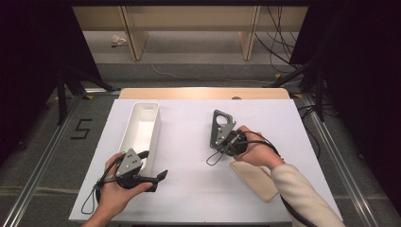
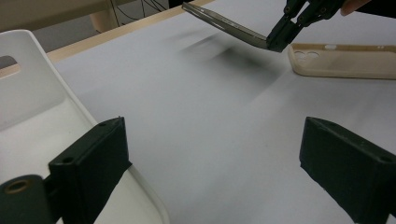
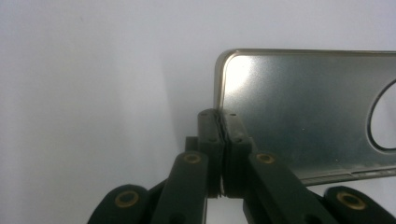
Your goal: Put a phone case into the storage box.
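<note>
At nine o'clock on the worktop (image 1: 189,189) lies a white tray (image 1: 142,127); at seven o'clock the left claw (image 2: 215,163) gapes wide, gripping nothing. At three o'clock the right claw (image 3: 223,140) pinches a thin metal plate (image 3: 303,112) by its edge, lifted above a beige phone case (image 2: 341,60) at four o'clock.

sleeve (image 1: 302,189): cream – hand-held gripper (image 3: 223,154): black jaws, brass-looking pins | plate (image 1: 221,127): grey, three-cornered

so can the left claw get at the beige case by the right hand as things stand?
Probably yes. The left claw is open, and bare table lies between it and the beige case. The right claw, shut on a metal plate, hangs just above the case's end, so it's tight.
</note>
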`<action>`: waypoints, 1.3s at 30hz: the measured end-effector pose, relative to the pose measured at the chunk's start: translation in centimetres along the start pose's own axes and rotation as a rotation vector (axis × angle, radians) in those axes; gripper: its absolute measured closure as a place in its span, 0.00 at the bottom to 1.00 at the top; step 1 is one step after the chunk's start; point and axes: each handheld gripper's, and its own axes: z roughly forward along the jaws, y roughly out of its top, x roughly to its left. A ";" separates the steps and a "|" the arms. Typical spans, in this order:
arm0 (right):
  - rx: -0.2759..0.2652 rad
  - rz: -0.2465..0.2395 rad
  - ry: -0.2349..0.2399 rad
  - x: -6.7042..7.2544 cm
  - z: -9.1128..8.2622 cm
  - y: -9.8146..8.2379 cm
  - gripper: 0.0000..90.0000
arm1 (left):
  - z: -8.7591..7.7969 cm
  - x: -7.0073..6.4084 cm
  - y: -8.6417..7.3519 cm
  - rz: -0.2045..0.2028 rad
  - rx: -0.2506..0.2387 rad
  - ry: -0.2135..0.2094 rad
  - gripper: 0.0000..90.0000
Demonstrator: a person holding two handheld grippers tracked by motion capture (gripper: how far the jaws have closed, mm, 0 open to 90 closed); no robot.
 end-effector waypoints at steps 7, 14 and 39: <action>-0.086 0.042 0.016 0.3 -0.5 -0.4 0.99 | 0.0 0.1 0.0 -0.002 0.001 0.003 0.09; -0.177 0.055 0.031 0.9 -1.4 -1.0 0.99 | 0.1 0.1 0.1 -0.007 -0.001 0.003 0.10; -0.236 -0.029 0.075 5.7 -2.7 -0.6 0.99 | 6.4 1.8 8.7 -0.016 0.100 -0.041 0.16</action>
